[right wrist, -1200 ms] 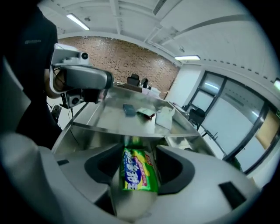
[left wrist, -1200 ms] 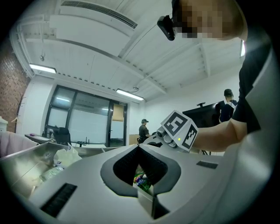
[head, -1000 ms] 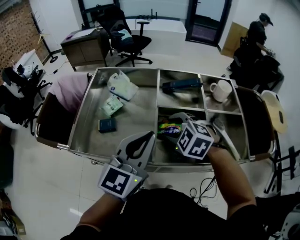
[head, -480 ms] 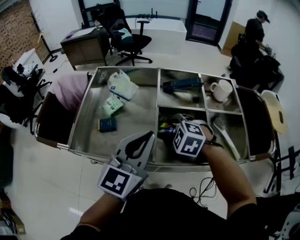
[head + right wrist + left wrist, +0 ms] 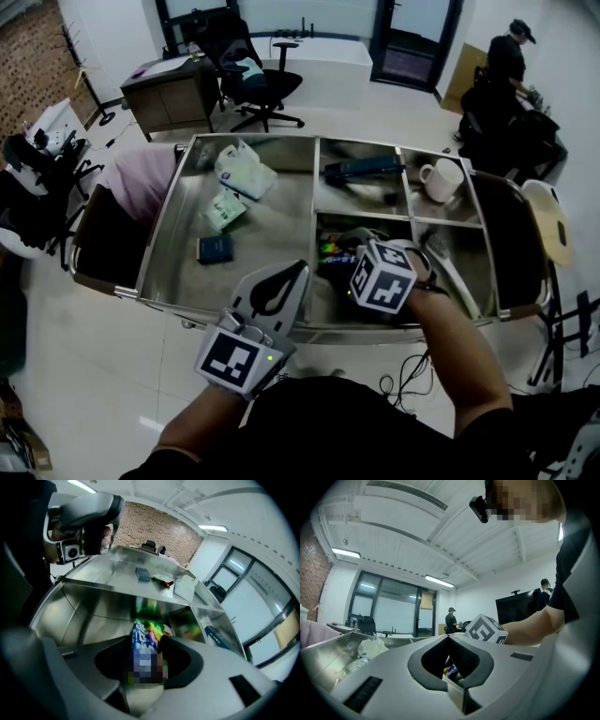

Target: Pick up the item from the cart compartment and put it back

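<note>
- Head view: the cart tray (image 5: 157, 234) is split into five compartments
- The large one along its left edge holds three things: one white bag (image 5: 242, 169), one green pouch (image 5: 222, 211) and one dark blue card (image 5: 215, 248)
- The far middle compartment holds one long dark box (image 5: 364, 169), and the far right corner holds one white mug (image 5: 442, 180)
- The one snack packet (image 5: 336, 251) is in the near middle compartment, where the right gripper (image 5: 352, 258) reaches steeply down onto it
- The left gripper (image 5: 298, 272) hovers level over the near edge, just left of the right one
- One person (image 5: 514, 66) is well beyond the far right corner
- Left gripper view: the left gripper (image 5: 449, 638) has its two jaws meeting at the tips, with nothing in them
- Beyond them are the white bag (image 5: 370, 645) and the right gripper's marker cube (image 5: 485, 630)
- Right gripper view: the right gripper (image 5: 149, 644) has just been closing, and both jaws now clamp the snack packet (image 5: 140, 632), which stands upright between them inside its compartment
- Past the divider lie the card (image 5: 144, 573) and the bag (image 5: 183, 588)
</note>
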Tool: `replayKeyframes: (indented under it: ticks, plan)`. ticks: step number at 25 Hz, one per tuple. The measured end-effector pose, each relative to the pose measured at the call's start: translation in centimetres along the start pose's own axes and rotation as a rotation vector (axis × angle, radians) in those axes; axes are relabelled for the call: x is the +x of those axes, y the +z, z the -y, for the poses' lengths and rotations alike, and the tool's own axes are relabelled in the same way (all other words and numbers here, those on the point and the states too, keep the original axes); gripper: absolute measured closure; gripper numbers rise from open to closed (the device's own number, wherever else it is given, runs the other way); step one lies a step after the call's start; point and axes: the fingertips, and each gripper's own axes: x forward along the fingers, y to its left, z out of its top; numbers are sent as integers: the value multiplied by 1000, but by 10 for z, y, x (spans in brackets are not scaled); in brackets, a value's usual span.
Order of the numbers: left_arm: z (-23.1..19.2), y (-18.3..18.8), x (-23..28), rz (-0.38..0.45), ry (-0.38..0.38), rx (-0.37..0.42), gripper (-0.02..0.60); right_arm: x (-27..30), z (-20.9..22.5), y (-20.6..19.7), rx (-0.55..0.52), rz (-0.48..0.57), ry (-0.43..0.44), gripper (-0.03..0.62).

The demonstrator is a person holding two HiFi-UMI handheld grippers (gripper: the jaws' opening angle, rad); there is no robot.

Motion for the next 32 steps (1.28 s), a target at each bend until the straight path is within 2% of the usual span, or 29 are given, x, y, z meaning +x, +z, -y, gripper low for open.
replayKeyframes:
  ticks: [8,15,23,24,25,32]
  plan:
    - [6,2,2,1,-11,9,581,-28,-2,10,59,91,-10,399]
    - [14,4,3,3,-24,15,581,-58,0,27,92,179,-58,402]
    - [24,5,5,0,-34,33,581,-112,9,48,280,426,-95,408]
    - [24,5,5,0,-35,34,581,-120,10,49,305,463,-99,445]
    - [26,5,5,-2,-37,35,581,-128,11,50,328,500,-99,445]
    - [34,8,9,-3,-50,37,581,-177,24,45,458,682,-152,456]
